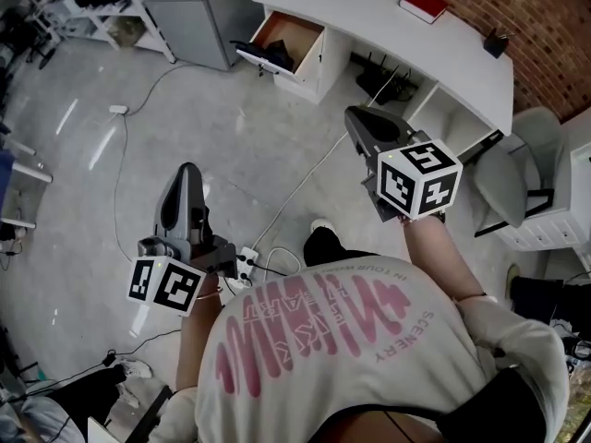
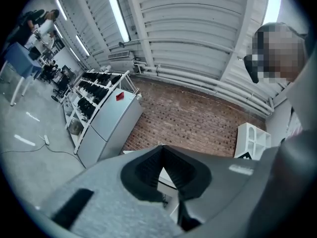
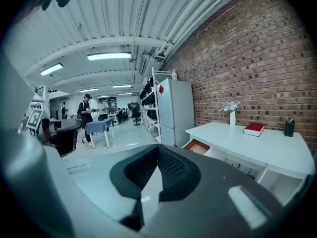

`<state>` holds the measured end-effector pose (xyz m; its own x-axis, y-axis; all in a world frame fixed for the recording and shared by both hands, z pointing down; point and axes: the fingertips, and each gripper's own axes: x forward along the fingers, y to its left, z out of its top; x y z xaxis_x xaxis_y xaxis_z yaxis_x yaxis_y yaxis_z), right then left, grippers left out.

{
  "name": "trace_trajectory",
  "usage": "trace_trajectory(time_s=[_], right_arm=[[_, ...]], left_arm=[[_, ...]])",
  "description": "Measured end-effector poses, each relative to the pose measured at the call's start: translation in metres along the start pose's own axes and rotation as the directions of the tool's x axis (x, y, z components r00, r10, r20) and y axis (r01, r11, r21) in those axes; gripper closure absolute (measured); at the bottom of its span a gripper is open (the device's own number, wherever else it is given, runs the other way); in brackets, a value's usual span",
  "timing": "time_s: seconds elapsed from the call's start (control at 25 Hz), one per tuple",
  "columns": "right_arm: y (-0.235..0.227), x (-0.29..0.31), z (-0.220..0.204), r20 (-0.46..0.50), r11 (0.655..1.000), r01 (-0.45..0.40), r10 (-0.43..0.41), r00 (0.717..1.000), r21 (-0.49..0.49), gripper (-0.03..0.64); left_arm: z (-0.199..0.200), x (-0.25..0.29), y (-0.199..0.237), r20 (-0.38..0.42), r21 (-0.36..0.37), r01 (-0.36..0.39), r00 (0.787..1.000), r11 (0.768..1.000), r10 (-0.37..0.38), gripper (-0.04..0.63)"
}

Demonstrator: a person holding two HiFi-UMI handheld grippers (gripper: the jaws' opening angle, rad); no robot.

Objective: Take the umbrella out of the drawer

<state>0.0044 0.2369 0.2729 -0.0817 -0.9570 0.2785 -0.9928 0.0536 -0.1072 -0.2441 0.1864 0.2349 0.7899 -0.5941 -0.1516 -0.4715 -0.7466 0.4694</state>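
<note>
Umbrella: a dark, long thing lying across the front of the open drawer. I take it for the umbrella; the head view shows it too small to tell handle from tip. In the right gripper view only the reddish inside of the drawer shows, with no umbrella to be made out.

Drawer: pulled out from the left end of the white desk, against the brick wall. A red book lies on the desktop, well apart from the drawer. A grey cabinet stands to the drawer's left.

Right gripper: pads pressed together, nothing between them. It points toward the desk, well short of the drawer.

Left gripper: pads likewise together and empty. It is held lower in the head view and farther from the drawer than the right.

Floor: a white cable runs from under the desk to a power strip near the person's feet.

Step in hand, as I judge it: the approach; no grasp has begun.

Notes for doing it well:
- Part the jaws before reaching the drawer, not over it.
- Lead with the right gripper, as it is nearer.
- Come down from above the open drawer and close across the umbrella's middle.
- Lift clear of the drawer's front panel before pulling back.
- Mind the cable underfoot.
</note>
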Motion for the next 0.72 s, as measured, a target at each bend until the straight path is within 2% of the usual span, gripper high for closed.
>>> trace_trajectory(time_s=[0.32,0.56,0.72], right_arm=[[-0.051,0.052,0.038,0.024,0.998,-0.069,0.07,0.997,-0.013,0.604],[-0.093,0.085,0.063,0.051,0.993,-0.113,0.113,0.992,-0.02,0.604],[-0.119,0.102,0.074,0.055,0.99,-0.135,0.137,0.989,-0.03,0.604]], left_arm=[[0.009,0.072,0.005,0.053,0.024,-0.033,0.998,0.999,0.032,0.592],[0.002,0.126,0.007,0.061,0.057,-0.055,0.997,0.997,0.051,0.592],[0.004,0.156,-0.004,0.112,0.072,0.002,0.994,0.997,-0.01,0.592]])
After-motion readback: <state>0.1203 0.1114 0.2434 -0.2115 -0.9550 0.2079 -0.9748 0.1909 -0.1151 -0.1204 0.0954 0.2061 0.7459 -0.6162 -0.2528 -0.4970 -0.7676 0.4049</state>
